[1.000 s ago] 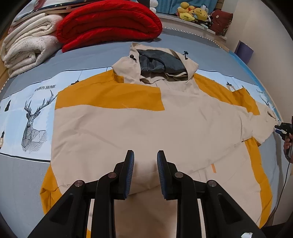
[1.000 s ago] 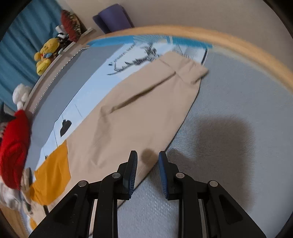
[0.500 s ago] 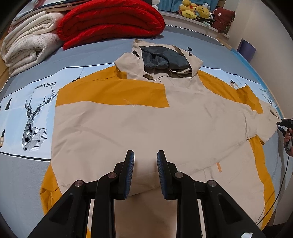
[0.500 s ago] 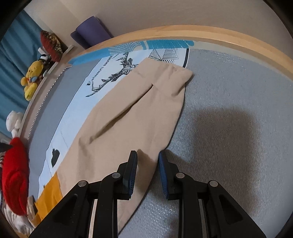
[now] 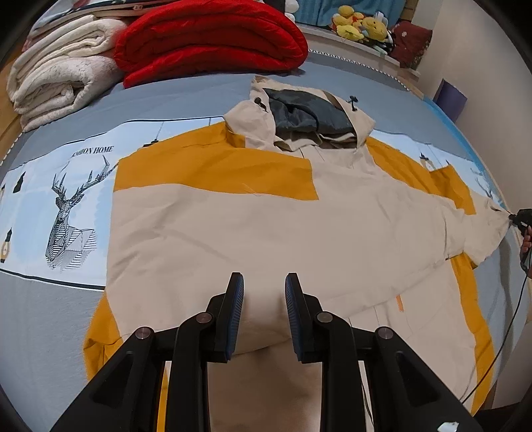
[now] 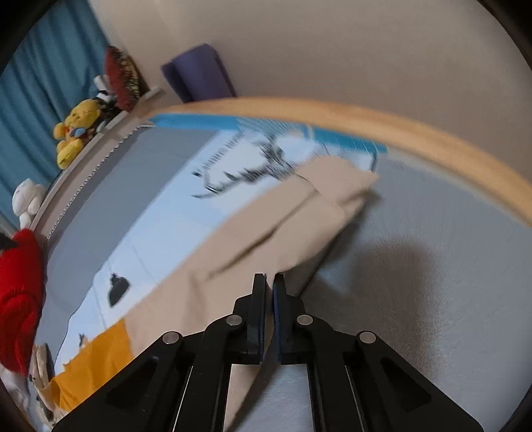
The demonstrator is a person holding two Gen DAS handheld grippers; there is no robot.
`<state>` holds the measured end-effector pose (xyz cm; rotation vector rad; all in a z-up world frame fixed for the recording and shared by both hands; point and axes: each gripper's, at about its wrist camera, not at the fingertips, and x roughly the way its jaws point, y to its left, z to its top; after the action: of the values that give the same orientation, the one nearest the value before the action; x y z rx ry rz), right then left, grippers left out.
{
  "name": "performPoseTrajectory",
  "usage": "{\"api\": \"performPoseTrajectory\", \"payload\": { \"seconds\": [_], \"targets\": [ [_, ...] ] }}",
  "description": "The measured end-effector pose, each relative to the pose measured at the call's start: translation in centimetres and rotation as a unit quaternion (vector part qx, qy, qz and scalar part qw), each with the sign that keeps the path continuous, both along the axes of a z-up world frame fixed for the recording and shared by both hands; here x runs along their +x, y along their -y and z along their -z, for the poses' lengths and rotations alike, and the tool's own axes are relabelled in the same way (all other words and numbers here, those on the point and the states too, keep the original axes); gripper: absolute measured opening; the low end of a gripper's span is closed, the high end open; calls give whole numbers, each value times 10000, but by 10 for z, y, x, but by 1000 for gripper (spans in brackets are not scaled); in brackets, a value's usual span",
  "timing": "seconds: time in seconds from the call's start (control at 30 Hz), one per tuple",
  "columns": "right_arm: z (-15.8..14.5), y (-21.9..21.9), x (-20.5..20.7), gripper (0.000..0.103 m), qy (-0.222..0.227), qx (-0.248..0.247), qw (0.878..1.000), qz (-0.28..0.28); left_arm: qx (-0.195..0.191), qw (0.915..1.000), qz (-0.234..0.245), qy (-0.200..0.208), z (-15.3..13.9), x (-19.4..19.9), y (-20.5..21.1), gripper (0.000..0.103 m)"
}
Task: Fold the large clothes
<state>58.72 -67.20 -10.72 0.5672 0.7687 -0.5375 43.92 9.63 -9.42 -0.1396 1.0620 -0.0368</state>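
A large beige and mustard-yellow hooded jacket point(image 5: 266, 226) lies spread flat on the bed, hood with grey lining point(image 5: 309, 116) at the far side. One sleeve is folded across the body. My left gripper point(image 5: 263, 292) is open and empty, above the jacket's lower part. My right gripper point(image 6: 270, 282) is shut on the edge of the beige sleeve point(image 6: 266, 226), which stretches toward the bed's wooden edge. In the left wrist view the right gripper point(image 5: 518, 217) pinches the sleeve end at the far right.
A red folded quilt point(image 5: 206, 36) and cream blankets point(image 5: 56, 83) are stacked at the back left. Plush toys point(image 5: 362, 23) sit on the headboard ledge. A wooden bed rail point(image 6: 399, 123) and a purple mat point(image 6: 199, 73) by the wall border the right side.
My right gripper has closed on the sleeve edge and lifted it slightly; the sleeve end now pulls taut to the right. My left gripper stays open over the jacket.
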Motion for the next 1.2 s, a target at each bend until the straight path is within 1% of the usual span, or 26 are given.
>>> {"api": "performPoseTrajectory", "payload": {
  "seconds": [0.1, 0.17, 0.2, 0.23, 0.27, 0.3, 0.37, 0.4, 0.47, 0.5, 0.57, 0.63, 0.67, 0.73, 0.77, 0.8, 0.87, 0.93, 1.0, 1.07, 1.1, 1.17, 1.2],
  "targets": [
    [-42, -39, 9, 3, 177, -316, 9988, -330, -83, 9999, -84, 41, -6, -2, -9, 23],
    [-75, -84, 13, 3, 301, -701, 9938, -814, -160, 9997, -164, 91, -12, -4, -18, 23],
    [-85, -101, 15, 3, 339, -837, 9907, -1013, -198, 9995, -215, 111, -15, -6, -23, 23],
    [-102, -137, 15, 3, 392, -1057, 9838, -1391, -245, 9993, -269, 131, -18, -7, -28, 23],
    [-112, -162, 14, 3, 436, -1152, 9787, -1645, -290, 9990, -320, 147, -20, -9, -32, 23],
    [-128, -205, 9, 3, 569, -1206, 9692, -2069, -323, 9987, -369, 151, -21, -10, -37, 23],
    [-147, -271, -4, 3, 807, -1119, 9537, -2673, -377, 9980, -486, 144, -24, -13, -46, 23],
    [-151, -292, -9, 3, 853, -1090, 9480, -2865, -392, 9978, -517, 140, -25, -14, -48, 23],
    [-161, -367, -27, 3, 1020, -952, 9284, -3444, -407, 9973, -580, 167, -29, -17, -54, 23],
    [-160, -388, -35, 3, 1059, -904, 9224, -3603, -407, 9971, -613, 183, -31, -18, -57, 23],
    [-151, -455, -52, 3, 1051, -790, 9037, -4074, -455, 9963, -699, 196, -36, -22, -63, 23],
    [-132, -508, -68, 3, 924, -755, 8892, -4418, -543, 9956, -737, 217, -41, -25, -66, 23],
    [-124, -525, -74, 3, 851, -765, 8840, -4532, -577, 9954, -735, 226, -43, -27, -67, 23],
    [-93, -573, -88, 3, 496, -649, 8699, -4864, -619, 9953, -703, 229, -46, -30, -68, 23],
    [-83, -583, -91, 3, 351, -591, 8667, -4941, -647, 9953, -681, 230, -47, -32, -69, 23],
    [-66, -602, -98, 4, 42, -502, 8634, -5019, -671, 9953, -665, 230, -48, -33, -69, 23],
    [-46, -617, -107, 6, -361, -421, 8600, -5072, -732, 9952, -611, 209, -50, -35, -69, 23],
    [-40, -622, -116, 8, -555, -369, 8573, -5105, -766, 9951, -590, 190, -51, -35, -70, 23],
    [-43, -617, -130, 9, -654, -351, 8661, -4944, -788, 9951, -572, 167, -50, -35, -70, 23],
    [-52, -604, -136, 12, -575, -198, 8733, -4834, -781, 9952, -563, 148, -50, -35, -70, 23],
    [-63, -594, -142, 13, -425, -143, 8812, -4706, -776, 9953, -568, 143, -49, -34, -70, 23],
    [-81, -581, -150, 21, -131, -160, 8918, -4519, -770, 9951, -598, 142, -49, -33, -72, 23],
    [-90, -575, -148, 23, -24, -179, 8952, -4454, -762, 9950, -628, 145, -48, -32, -73, 23]
  ]
}}
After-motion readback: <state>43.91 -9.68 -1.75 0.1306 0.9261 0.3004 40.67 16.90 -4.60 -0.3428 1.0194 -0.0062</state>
